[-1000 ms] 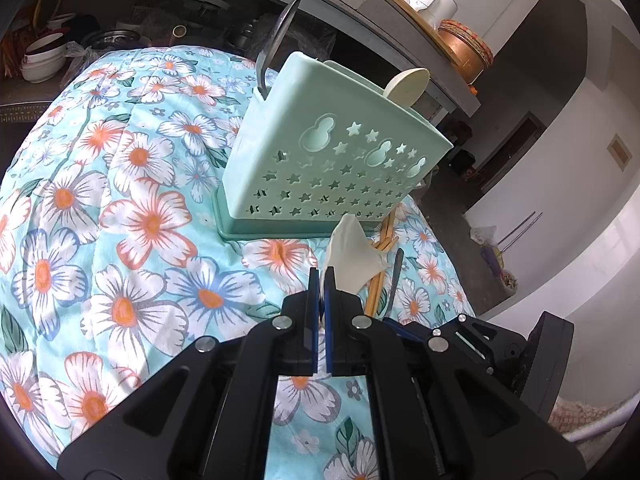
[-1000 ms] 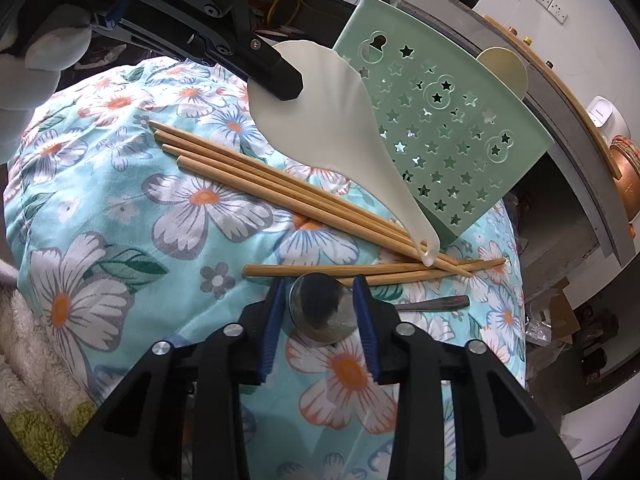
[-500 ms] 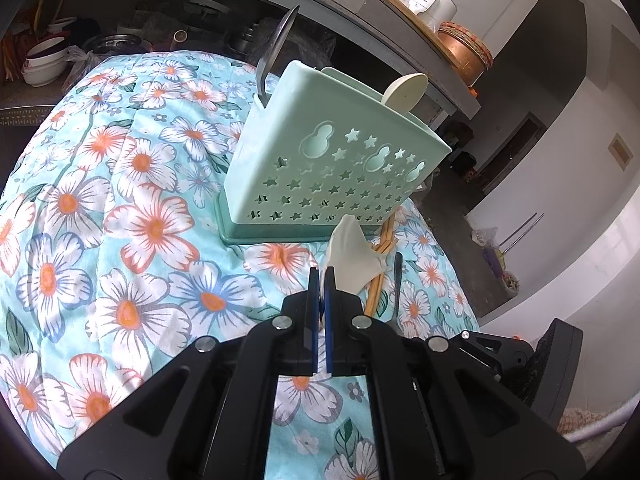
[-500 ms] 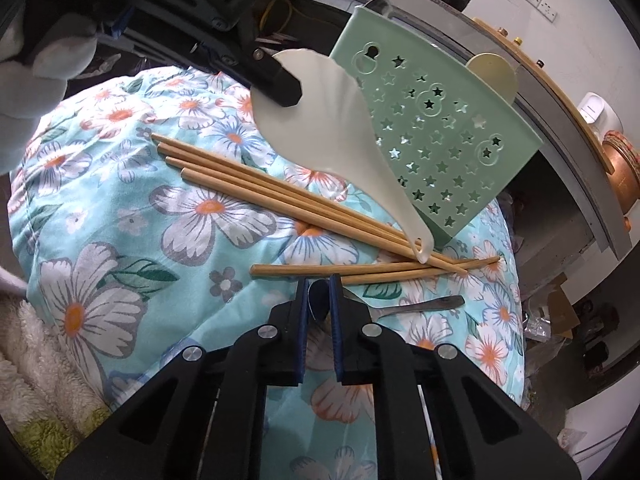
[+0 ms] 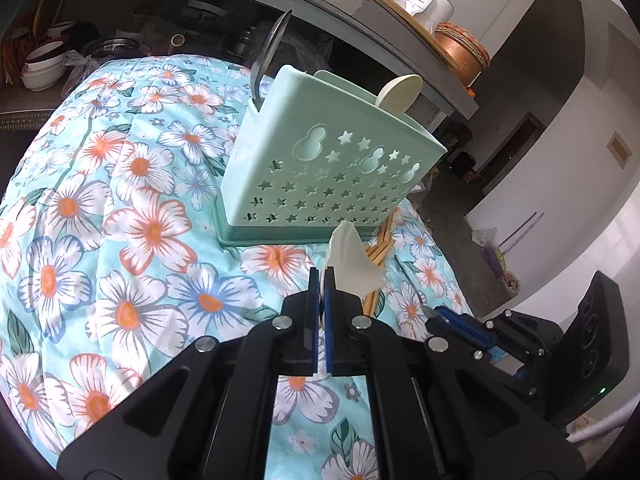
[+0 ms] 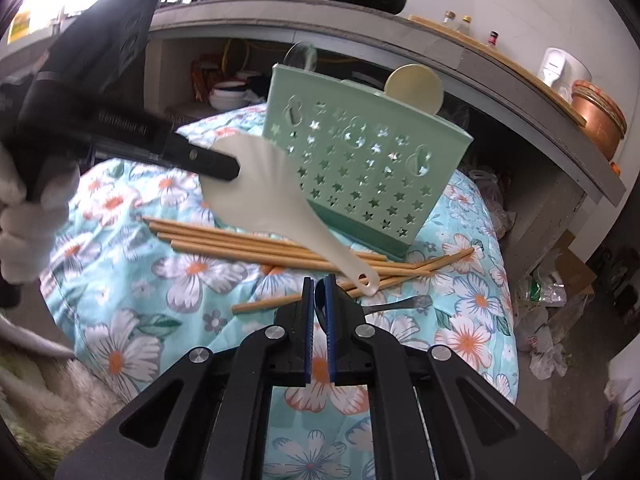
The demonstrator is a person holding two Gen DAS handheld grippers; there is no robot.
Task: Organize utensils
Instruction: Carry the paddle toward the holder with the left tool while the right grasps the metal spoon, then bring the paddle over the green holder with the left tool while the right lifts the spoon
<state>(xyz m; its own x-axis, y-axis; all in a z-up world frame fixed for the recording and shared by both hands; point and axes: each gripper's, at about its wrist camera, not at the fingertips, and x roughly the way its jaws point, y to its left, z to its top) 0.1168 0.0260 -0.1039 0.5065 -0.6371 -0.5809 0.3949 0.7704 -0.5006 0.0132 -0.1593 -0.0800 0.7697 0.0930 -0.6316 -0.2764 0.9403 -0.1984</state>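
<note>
A mint green utensil holder (image 5: 332, 168) with star holes stands on the floral cloth; it also shows in the right wrist view (image 6: 360, 164). A metal spoon (image 5: 268, 52) and a cream round-headed utensil (image 5: 400, 94) stand in it. My left gripper (image 5: 322, 276) is shut on a cream rice paddle (image 5: 352, 264), held above the cloth; the paddle (image 6: 272, 200) hangs handle-down in the right wrist view. My right gripper (image 6: 319, 288) is shut on the bowl of a dark metal spoon (image 6: 396, 305). Several wooden chopsticks (image 6: 256, 242) lie on the cloth before the holder.
The floral cloth (image 5: 120, 220) covers a rounded table that drops off at the right. A grey counter (image 6: 400, 36) with pots, a copper bowl (image 5: 460, 50) and a white appliance runs behind. Bowls (image 5: 40, 68) sit under the counter. Bags litter the floor (image 6: 548, 320).
My right gripper closed from open onto the metal spoon's bowl and lifted back. The left gripper with the paddle rose slightly toward the holder.
</note>
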